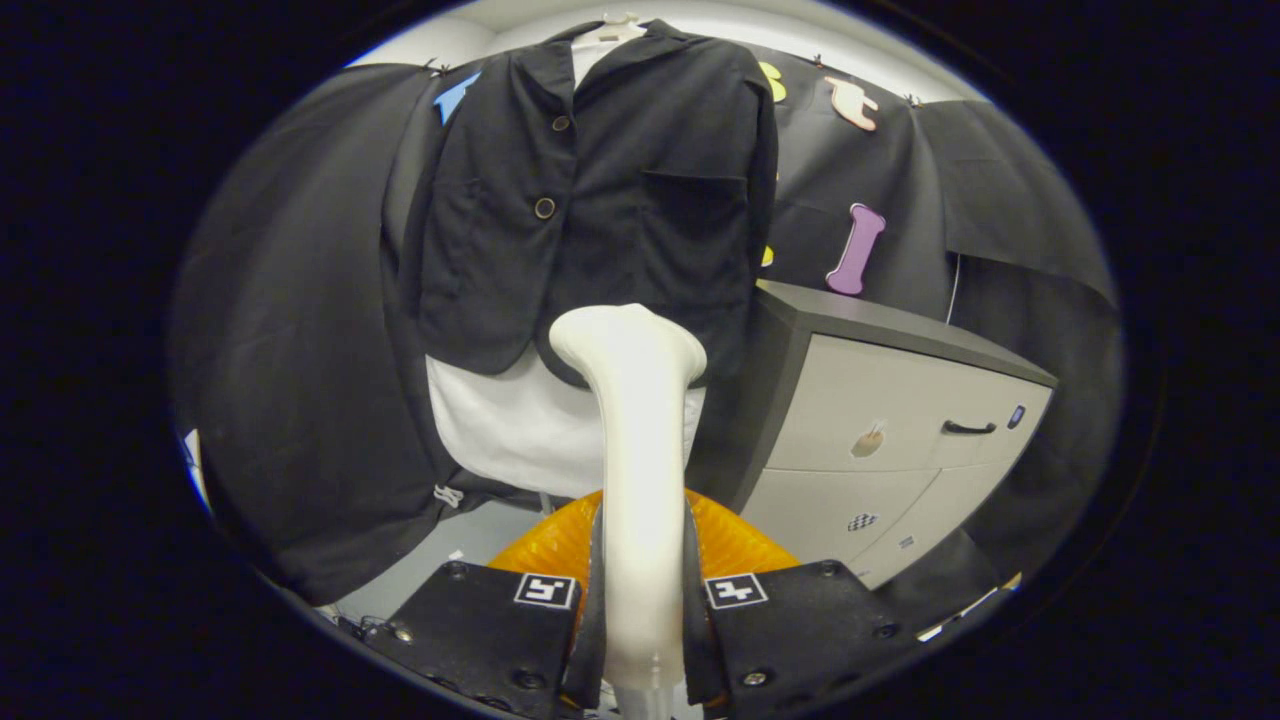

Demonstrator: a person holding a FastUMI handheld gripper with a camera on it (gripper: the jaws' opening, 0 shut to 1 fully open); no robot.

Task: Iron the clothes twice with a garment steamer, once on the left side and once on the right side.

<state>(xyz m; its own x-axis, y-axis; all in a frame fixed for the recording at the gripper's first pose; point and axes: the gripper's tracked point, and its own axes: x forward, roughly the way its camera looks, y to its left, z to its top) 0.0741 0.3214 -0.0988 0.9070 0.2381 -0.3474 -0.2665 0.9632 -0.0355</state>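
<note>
No legible text, brand or number found. The gripper (pixel 642 590), its fingers closed on the white steamer (pixel 636 440), carries two square black-and-white coded markers (pixel 545 590), one on each finger block; these are patterns, not words. The cabinet (pixel 900 440) drawers bear small stickers (pixel 862 521), too small to read.

I am counting one black button-front jacket (pixel 600 200) with two round buttons showing, one white garment (pixel 520 420) under it, one white plastic garment steamer (pixel 640 450), one grey drawer cabinet (pixel 900 430) showing three drawer fronts, one orange ribbed base (pixel 545 545).

I am clamping my gripper (pixel 640 600), both fingers (pixel 490 630), on that steamer.
</note>
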